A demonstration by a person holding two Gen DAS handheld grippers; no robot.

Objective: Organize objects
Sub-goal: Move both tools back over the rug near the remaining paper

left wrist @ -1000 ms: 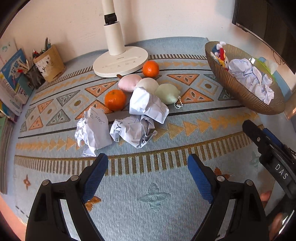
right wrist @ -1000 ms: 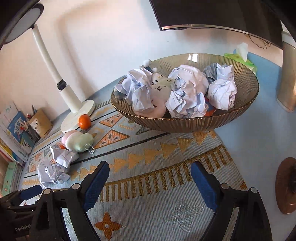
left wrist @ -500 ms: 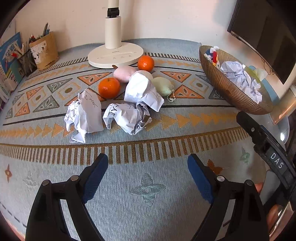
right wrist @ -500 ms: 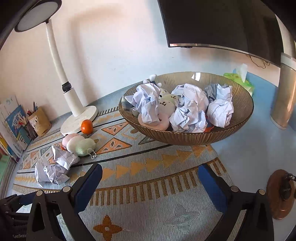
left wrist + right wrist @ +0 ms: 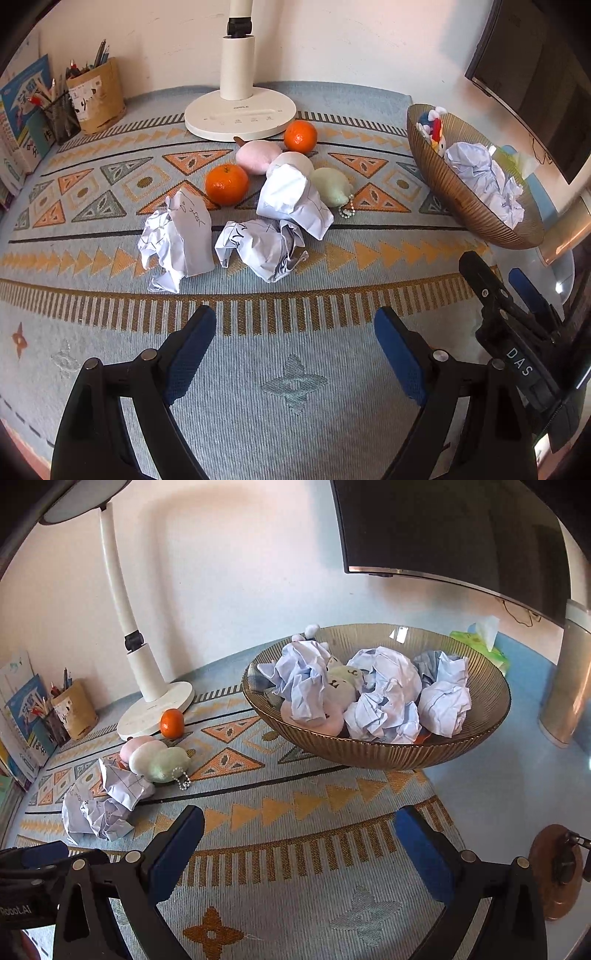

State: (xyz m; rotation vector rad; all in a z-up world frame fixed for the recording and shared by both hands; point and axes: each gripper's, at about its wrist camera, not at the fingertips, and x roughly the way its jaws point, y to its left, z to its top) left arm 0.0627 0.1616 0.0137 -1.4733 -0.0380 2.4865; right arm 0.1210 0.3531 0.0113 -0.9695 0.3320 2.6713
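L gripper [image 5: 293,332]: jaws wide apart, nothing between the pads, hanging over bare mat [image 5: 295,424]. Just ahead of it: three paper balls, one ahead-left [image 5: 177,236], one straight ahead [image 5: 264,247], one behind that [image 5: 291,197]. Further on: two oranges [image 5: 226,184] [image 5: 300,136], pink [image 5: 258,157], white [image 5: 293,160] and green [image 5: 330,186] soft toys bunched together, green one w/ bead chain. Lamp base [image 5: 240,114] beyond, at the wall. Pen holder [image 5: 98,98] far left.

R gripper [image 5: 299,840]: jaws spread wide, empty, pads clear of everything; over the mat. Ahead, slightly right: bowl [image 5: 388,755], holding paper balls [image 5: 384,694] and plush toys. Paper-and-toy cluster lies well to its left. Tissue pack [image 5: 480,646] behind the bowl. Monitor [image 5: 443,528] above, at the wall.
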